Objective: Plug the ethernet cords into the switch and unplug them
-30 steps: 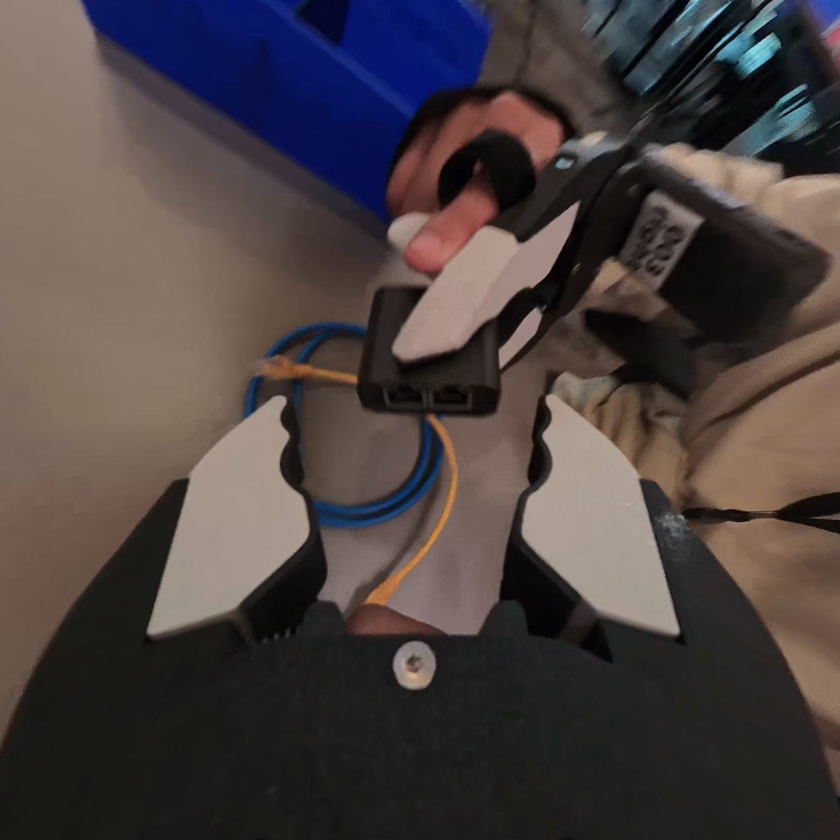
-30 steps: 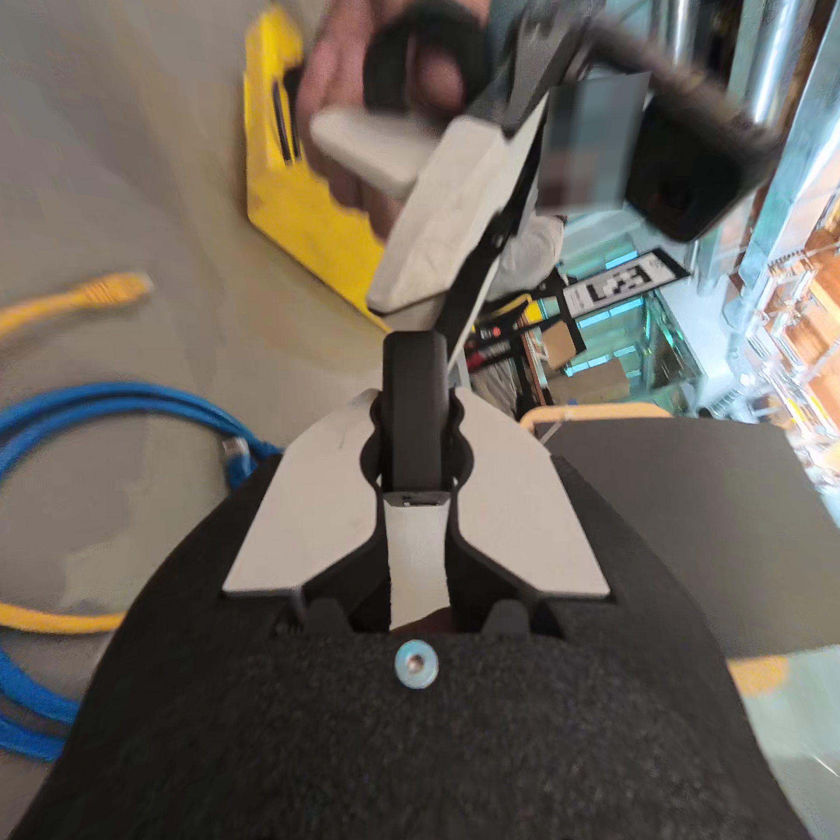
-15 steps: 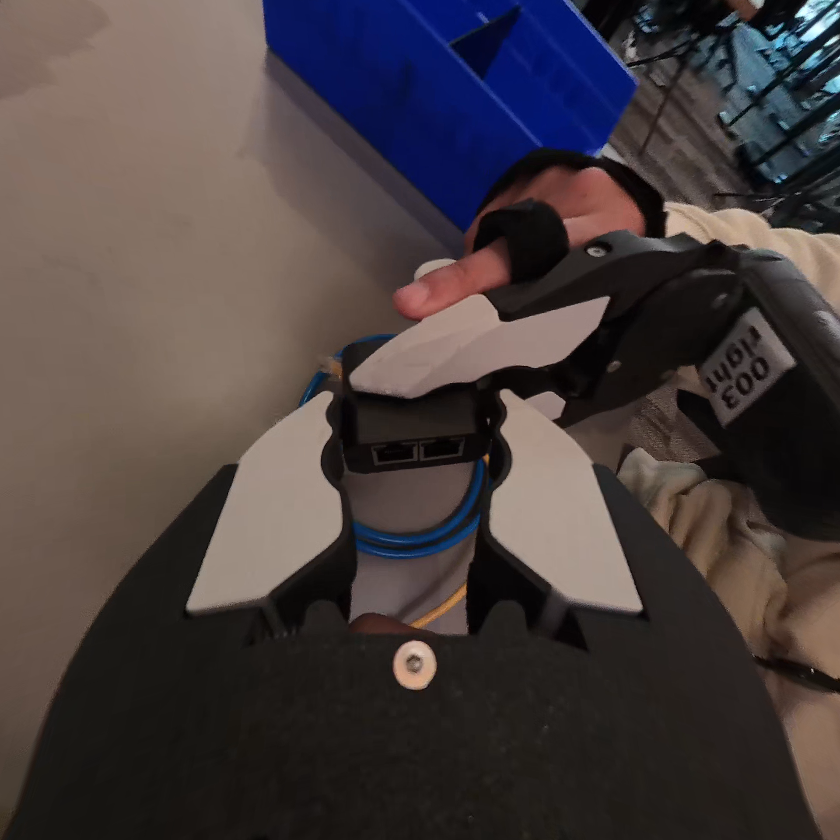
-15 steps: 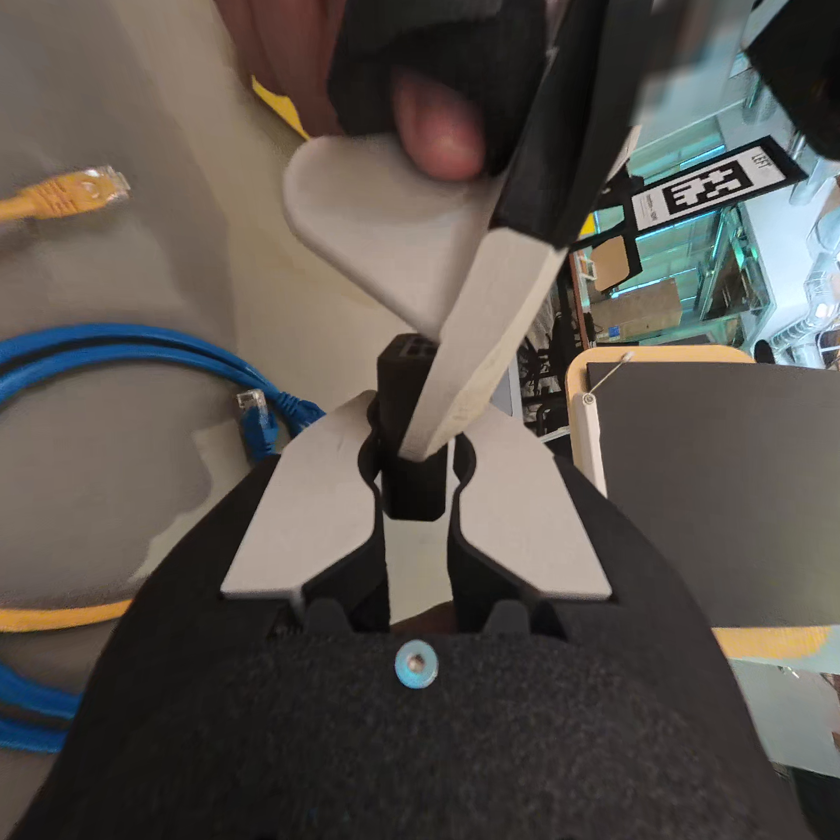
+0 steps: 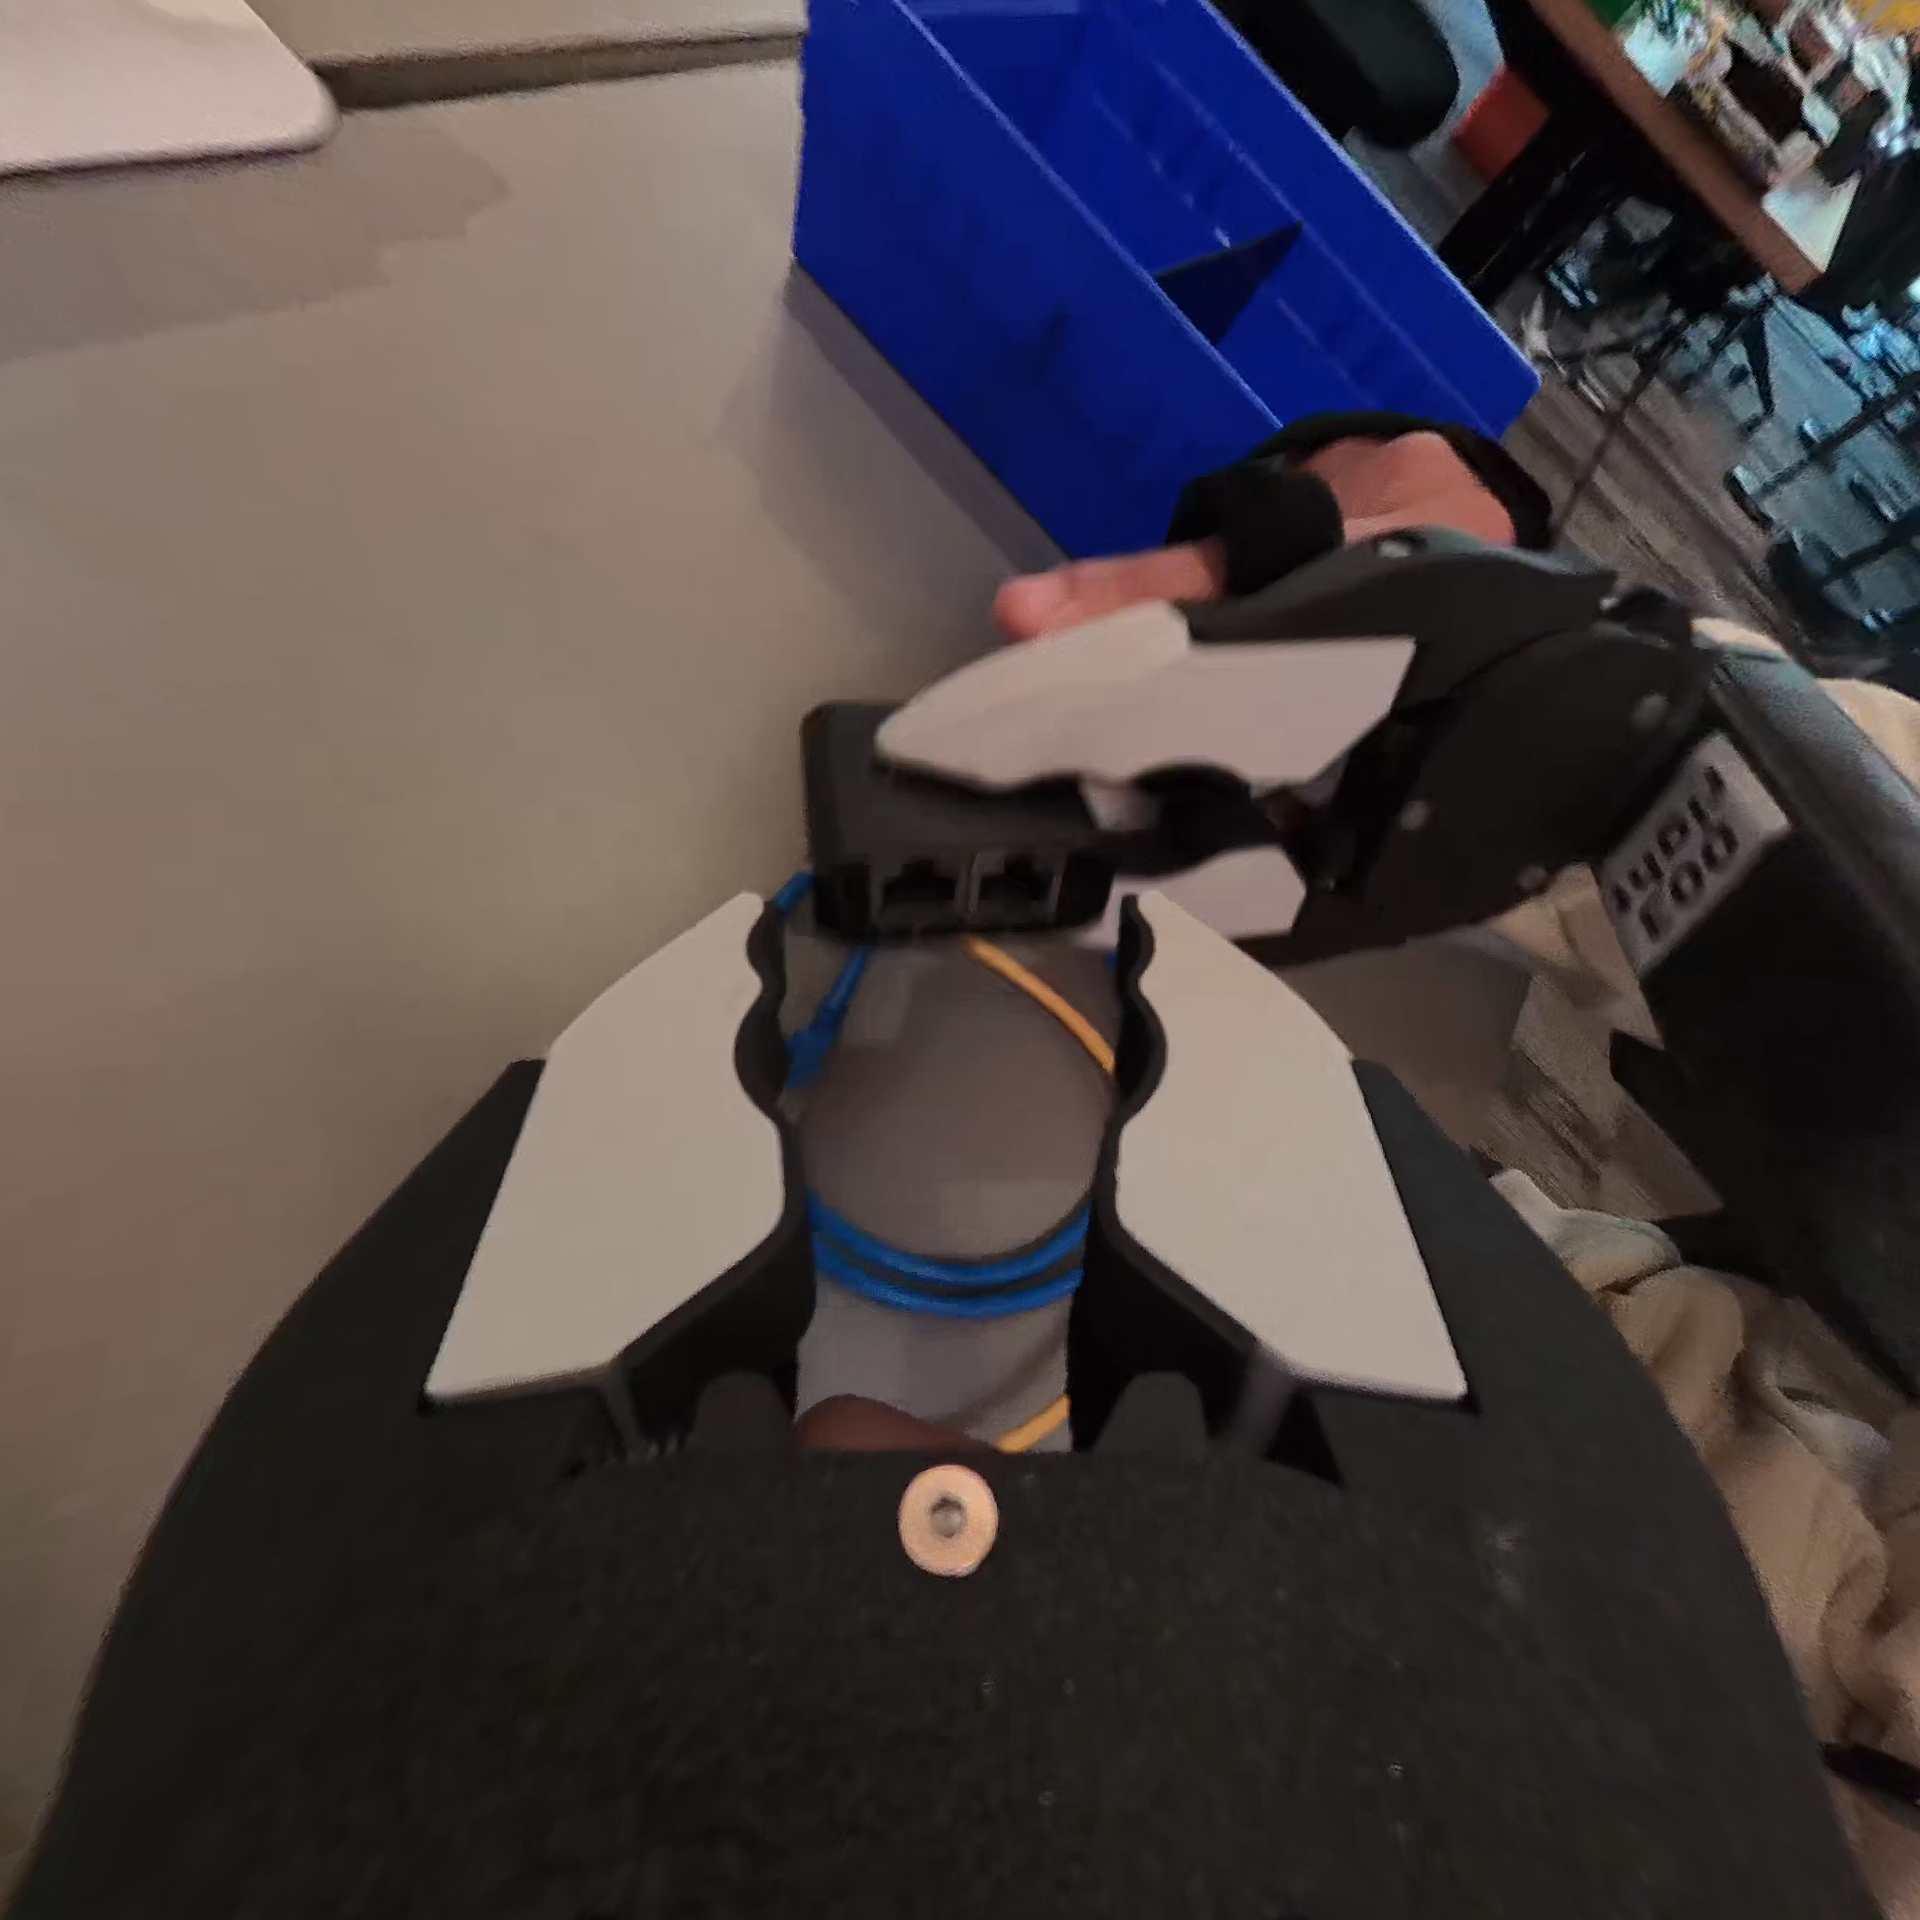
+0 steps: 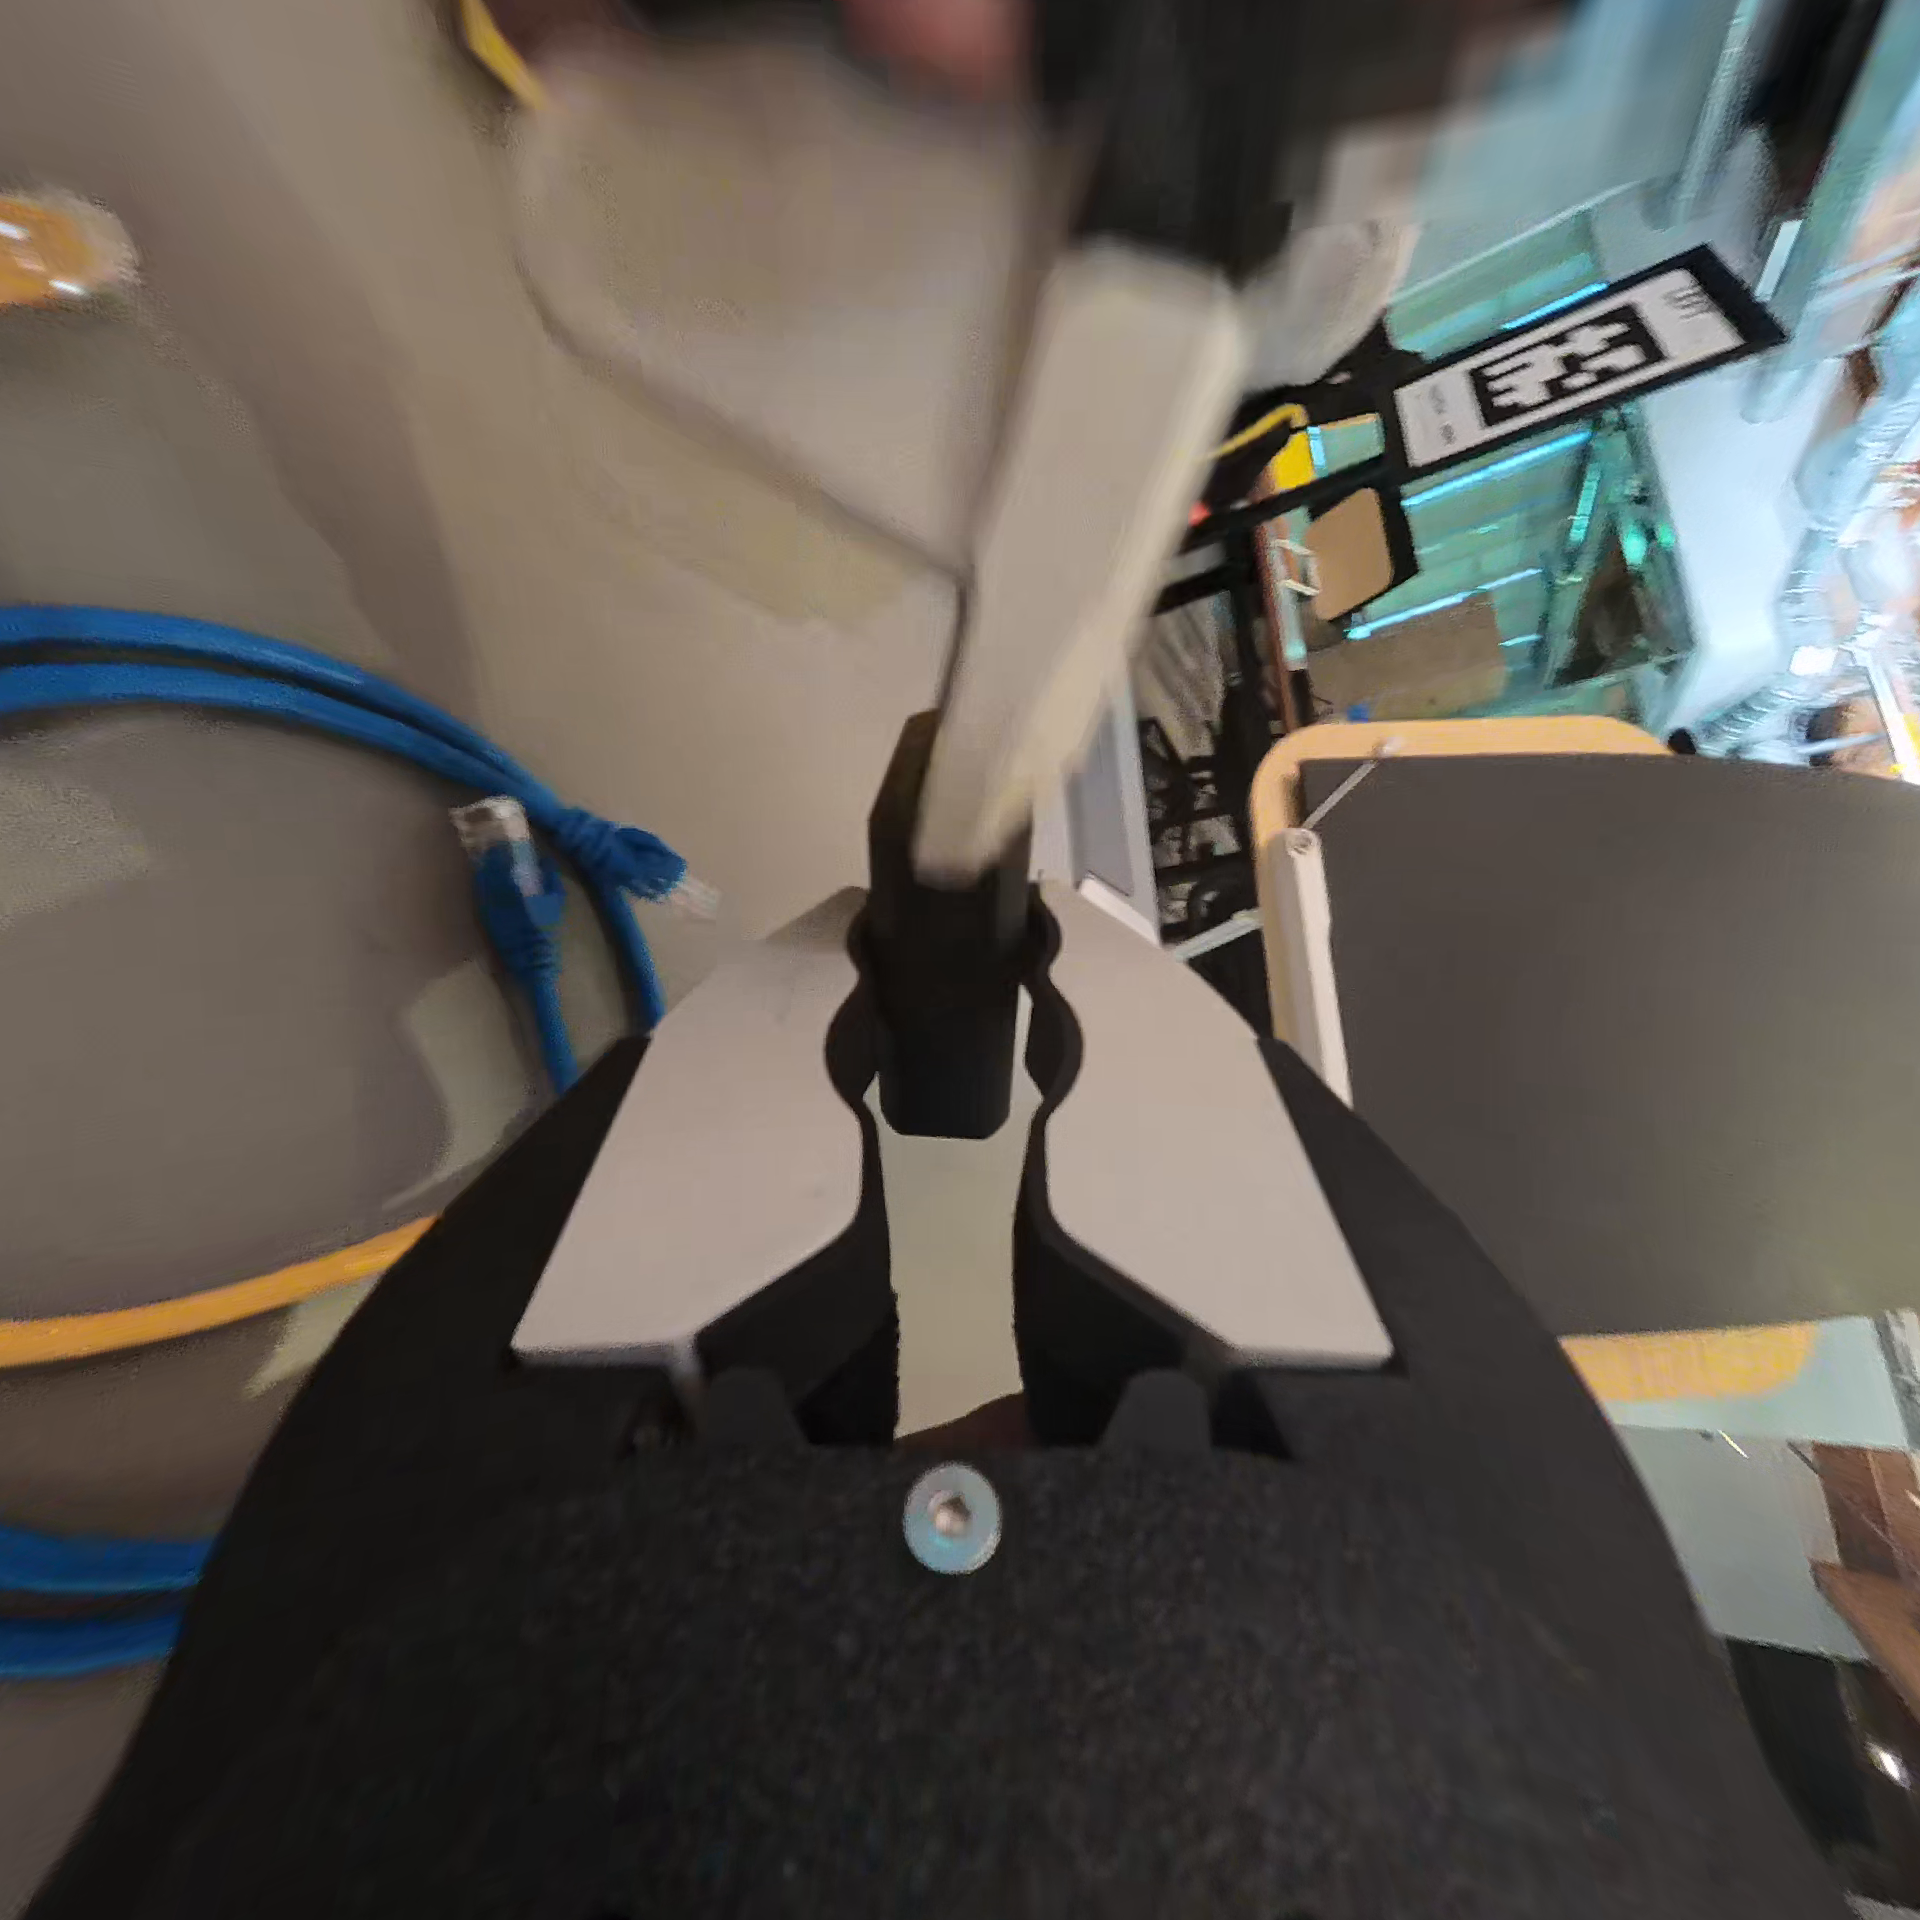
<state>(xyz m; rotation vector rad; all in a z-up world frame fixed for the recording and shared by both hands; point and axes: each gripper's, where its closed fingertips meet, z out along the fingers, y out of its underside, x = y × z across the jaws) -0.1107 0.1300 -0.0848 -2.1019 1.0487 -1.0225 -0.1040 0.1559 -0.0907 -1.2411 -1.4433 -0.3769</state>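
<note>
Black and small, the switch [image 6: 940, 1023] sits pinched between the fingers of our right gripper [image 6: 945, 997], held above the table with its two ports facing our left gripper [image 5: 940, 935]. The left gripper is spread wide and empty; the switch [image 5: 940, 831] floats just ahead of its fingertips, not touching them in this view. Below and between the left fingers we see the blue cord [image 5: 940, 1262] coiled on the grey table [image 5: 364, 727], and the yellow cord [image 5: 1049, 1003] crossing near it. To do this step well, we judge that the left gripper should go down for one plug, take it by the body behind the clip, and keep it straight to a port while the right hand [image 5: 1340, 530] stays steady. The right gripper comes in sideways from the right, nearly level, a thumb lying along its top
</note>
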